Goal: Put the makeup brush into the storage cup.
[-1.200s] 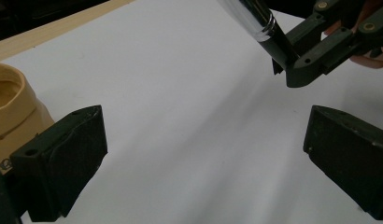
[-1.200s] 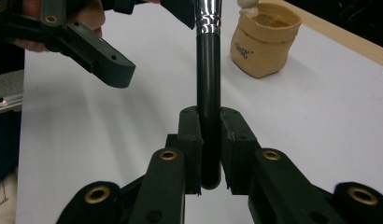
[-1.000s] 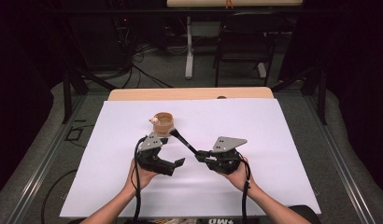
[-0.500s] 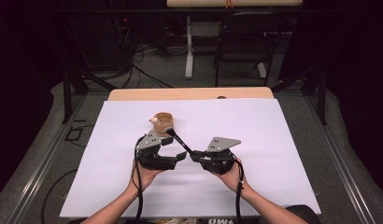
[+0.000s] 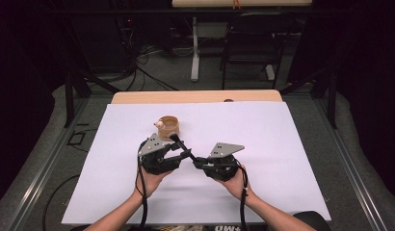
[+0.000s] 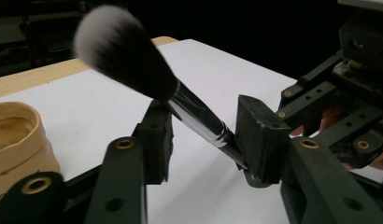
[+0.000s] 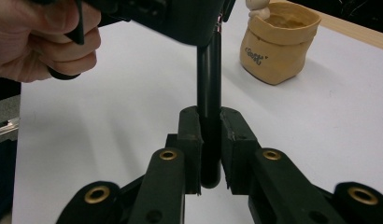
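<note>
A: From the high view?
B: Over the white table [image 5: 292, 159], the brush [image 5: 182, 146] slants from the right hand-held gripper [image 5: 198, 162] up-left toward the beige pot [image 5: 167, 127].

A: Left gripper view?
B: Bristles point up-left; the left hand-held gripper [image 6: 203, 135] has been closing, its pads flanking the ferrule, one touching, not yet clamped.

A: Right gripper view?
B: The right hand-held gripper clenches the handle's end, shaft pointing straight away.

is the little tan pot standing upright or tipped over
Upright. The tan pot sits on its base on the white table cover, its open mouth facing up; the right gripper view shows the same.
</note>
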Tool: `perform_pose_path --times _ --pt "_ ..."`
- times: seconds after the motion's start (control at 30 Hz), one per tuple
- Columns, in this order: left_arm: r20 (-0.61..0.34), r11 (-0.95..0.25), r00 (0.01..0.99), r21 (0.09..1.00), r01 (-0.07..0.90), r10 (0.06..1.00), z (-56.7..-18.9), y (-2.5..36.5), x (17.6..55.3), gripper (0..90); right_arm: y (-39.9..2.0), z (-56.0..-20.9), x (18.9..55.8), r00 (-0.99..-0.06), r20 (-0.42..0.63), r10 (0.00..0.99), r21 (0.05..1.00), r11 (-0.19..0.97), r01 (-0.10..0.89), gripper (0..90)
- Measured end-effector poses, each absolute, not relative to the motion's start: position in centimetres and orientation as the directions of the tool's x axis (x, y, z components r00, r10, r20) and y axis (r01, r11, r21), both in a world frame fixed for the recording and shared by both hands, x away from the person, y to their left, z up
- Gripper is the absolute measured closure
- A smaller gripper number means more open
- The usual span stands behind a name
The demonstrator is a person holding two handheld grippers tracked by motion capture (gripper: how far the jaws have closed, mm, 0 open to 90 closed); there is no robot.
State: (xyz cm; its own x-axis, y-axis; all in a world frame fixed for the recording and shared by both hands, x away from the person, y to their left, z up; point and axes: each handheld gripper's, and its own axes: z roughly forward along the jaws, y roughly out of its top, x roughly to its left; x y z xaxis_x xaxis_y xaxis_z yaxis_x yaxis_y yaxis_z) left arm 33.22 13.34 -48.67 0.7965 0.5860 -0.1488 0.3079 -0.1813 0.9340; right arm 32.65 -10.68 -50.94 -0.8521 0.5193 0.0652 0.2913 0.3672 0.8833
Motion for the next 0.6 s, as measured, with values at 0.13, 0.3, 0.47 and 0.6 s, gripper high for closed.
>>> perform_pose_path --times 0.13,0.3,0.47,0.6 --pt "-0.159 -0.167 0.803 0.938 0.305 0.574 -48.74 13.39 33.17 63.5 -10.48 -51.17 32.69 -0.856 0.070 0.512 0.877 0.377 0.297 79.3" --pt "-0.174 -0.161 0.821 0.939 0.305 0.543 -48.78 13.34 33.21 68.5 -10.32 -51.35 32.82 -0.865 0.077 0.497 0.873 0.386 0.299 79.2" --pt "-0.181 -0.160 0.849 0.942 0.295 0.497 -48.70 13.17 33.11 72.8 -10.19 -51.47 32.93 -0.874 0.079 0.480 0.870 0.394 0.295 78.9" --pt "-0.182 -0.169 0.866 0.942 0.289 0.465 -48.60 12.68 32.86 76.6 -10.04 -51.63 33.01 -0.880 0.083 0.468 0.862 0.409 0.299 78.1"
